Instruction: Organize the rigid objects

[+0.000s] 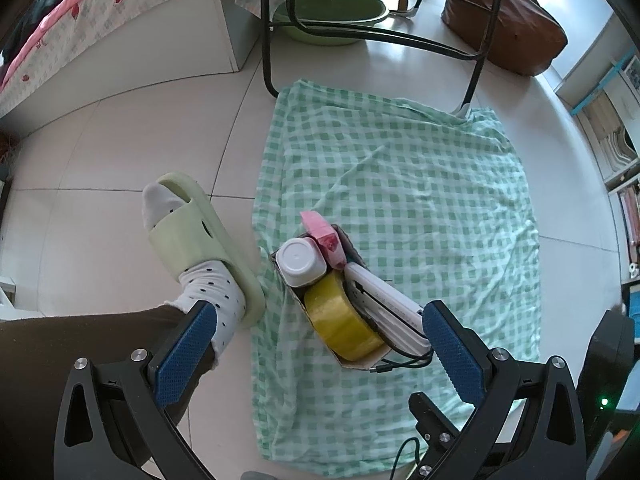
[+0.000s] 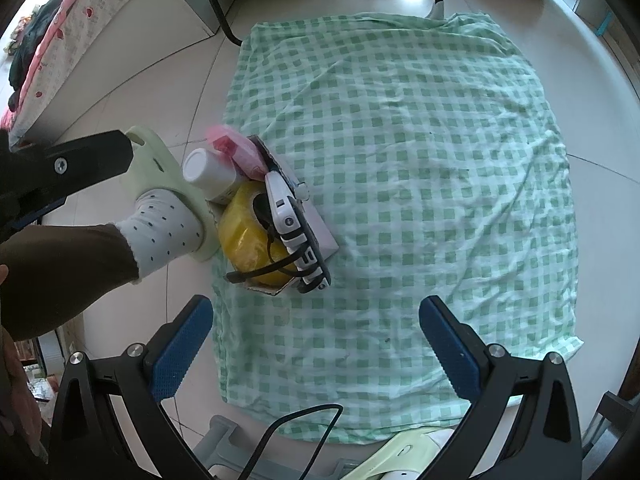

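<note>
Grippers are being held spread and empty: left gripper (image 1: 320, 354), right gripper (image 2: 316, 344). Packing is being judged finished; the box (image 1: 356, 364), holding bottle (image 1: 300, 262), tape roll (image 1: 342, 320) and charger (image 1: 386, 312), is sitting on the checked cloth (image 1: 420, 184), awaiting only withdrawal.

Left wrist view: looks steeply down at floor from low height, cardboard box (image 1: 328, 300) close, lower centre of frame. Right wrist view: also steeply downward, set further right, same box (image 2: 276, 224) left of centre. Shared: green checked cloth (image 1: 420, 184) (image 2: 420, 160), box, slippered foot (image 1: 192, 240) (image 2: 168, 208).
</note>
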Tool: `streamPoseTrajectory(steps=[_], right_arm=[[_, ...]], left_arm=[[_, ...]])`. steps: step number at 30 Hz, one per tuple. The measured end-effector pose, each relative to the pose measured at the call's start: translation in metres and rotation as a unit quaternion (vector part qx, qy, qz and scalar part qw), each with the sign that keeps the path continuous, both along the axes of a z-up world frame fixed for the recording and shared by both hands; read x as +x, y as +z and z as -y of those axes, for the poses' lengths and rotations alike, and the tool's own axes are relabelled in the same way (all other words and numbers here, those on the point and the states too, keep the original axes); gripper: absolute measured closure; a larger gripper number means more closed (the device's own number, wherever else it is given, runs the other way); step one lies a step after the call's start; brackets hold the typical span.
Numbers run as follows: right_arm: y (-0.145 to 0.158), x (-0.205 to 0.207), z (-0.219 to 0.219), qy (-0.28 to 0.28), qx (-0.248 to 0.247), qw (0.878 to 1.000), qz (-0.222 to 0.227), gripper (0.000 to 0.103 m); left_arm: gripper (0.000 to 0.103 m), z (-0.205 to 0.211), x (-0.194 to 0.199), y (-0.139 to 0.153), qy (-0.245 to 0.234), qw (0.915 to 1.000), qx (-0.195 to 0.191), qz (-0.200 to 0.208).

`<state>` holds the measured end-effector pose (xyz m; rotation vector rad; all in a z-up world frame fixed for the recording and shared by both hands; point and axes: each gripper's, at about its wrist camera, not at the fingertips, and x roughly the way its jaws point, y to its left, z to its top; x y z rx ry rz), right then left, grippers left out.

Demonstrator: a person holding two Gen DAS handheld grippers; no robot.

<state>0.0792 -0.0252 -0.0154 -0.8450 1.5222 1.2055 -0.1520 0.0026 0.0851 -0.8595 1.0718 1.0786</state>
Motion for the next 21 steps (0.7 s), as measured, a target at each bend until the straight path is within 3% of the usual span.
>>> streamPoseTrajectory(steps=[21], right_arm=[[-0.0018, -0.0012, 0.0010, -0.002, -0.001, 1.000, -0.001, 0.000]], left_arm=[[0.000, 0.0013, 0.0028, -0.0011, -0.002, 1.0000, 0.001, -0.004]])
